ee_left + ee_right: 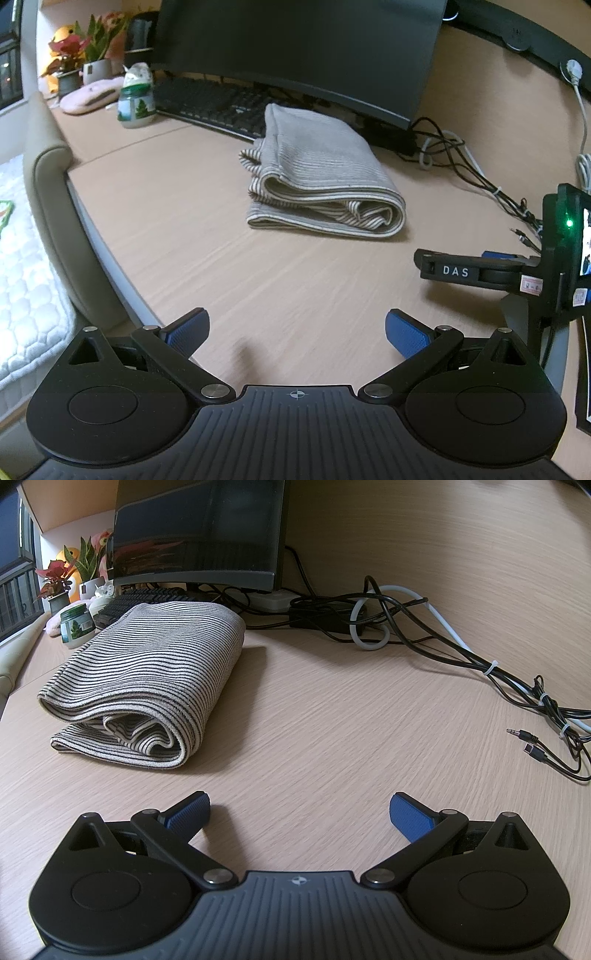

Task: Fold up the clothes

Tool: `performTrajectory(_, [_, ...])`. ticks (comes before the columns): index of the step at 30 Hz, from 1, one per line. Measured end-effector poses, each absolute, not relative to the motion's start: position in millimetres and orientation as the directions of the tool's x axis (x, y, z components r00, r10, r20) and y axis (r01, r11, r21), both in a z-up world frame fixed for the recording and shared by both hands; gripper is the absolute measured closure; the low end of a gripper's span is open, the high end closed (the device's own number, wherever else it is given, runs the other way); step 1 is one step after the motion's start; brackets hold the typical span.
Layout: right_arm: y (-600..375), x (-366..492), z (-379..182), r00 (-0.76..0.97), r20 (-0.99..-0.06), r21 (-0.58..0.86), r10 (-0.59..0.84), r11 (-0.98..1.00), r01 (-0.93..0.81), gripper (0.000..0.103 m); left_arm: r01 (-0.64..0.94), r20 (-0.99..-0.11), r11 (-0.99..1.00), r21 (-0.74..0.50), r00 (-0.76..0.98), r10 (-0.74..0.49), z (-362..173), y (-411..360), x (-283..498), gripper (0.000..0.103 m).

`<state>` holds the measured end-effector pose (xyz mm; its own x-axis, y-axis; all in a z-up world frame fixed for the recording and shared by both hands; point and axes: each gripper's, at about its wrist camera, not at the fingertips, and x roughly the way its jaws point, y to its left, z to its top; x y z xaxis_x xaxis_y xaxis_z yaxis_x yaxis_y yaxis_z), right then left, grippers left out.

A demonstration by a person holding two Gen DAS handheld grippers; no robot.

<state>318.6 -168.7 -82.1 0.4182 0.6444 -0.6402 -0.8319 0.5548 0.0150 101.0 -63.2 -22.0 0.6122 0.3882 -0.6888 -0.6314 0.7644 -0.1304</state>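
Both the left gripper (295,332) and right gripper (300,812) gape empty (nothing held), so nudging the folded striped cloth (317,177) ahead of the fingers could unroll its loose layers.

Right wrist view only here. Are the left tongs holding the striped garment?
Observer: No, the left tongs are open and empty, short of the folded striped garment.
Operator: What lies under them?
Observer: Bare desk, nothing else.
Operator: Can you see my right tongs from there?
Observer: Yes, the right tongs reach in from the right edge of the left wrist view, and a green light is lit behind them.
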Motion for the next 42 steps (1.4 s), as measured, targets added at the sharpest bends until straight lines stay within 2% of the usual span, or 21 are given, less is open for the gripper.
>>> performTrajectory(9, [-171, 321, -82, 0.411, -0.64, 0.017, 0.649, 0.547, -0.837, 0.0, -0.622, -0.694, 0.773, -0.128, 0.613, 0.378, -23, -63, 107, 0.0])
performTrajectory(14, [-172, 322, -81, 0.408, -0.64, 0.019, 0.651, 0.544, -0.839, 0.0, -0.6, -0.686, 0.782, -0.169, 0.641, 0.344, -21, -61, 107, 0.0])
performTrajectory(20, [-173, 322, -81, 0.404, -0.64, 0.02, 0.653, 0.54, -0.841, 0.0, -0.65, -0.653, 0.756, -0.085, 0.609, 0.45, -11, -63, 106, 0.0])
performTrajectory(24, [-173, 322, -81, 0.404, -0.64, 0.02, 0.653, 0.54, -0.842, 0.0, -0.642, -0.632, 0.76, -0.102, 0.632, 0.449, -7, -63, 103, 0.0])
performTrajectory(28, [-172, 322, -81, 0.405, -0.64, 0.018, 0.653, 0.54, -0.842, 0.0, -0.641, -0.627, 0.765, -0.064, 0.622, 0.469, -5, -66, 105, 0.0])
performTrajectory(42, [-172, 321, -81, 0.405, -0.64, 0.017, 0.653, 0.539, -0.842, 0.0, -0.661, -0.663, 0.749, -0.043, 0.58, 0.473, -11, -63, 105, 0.0])
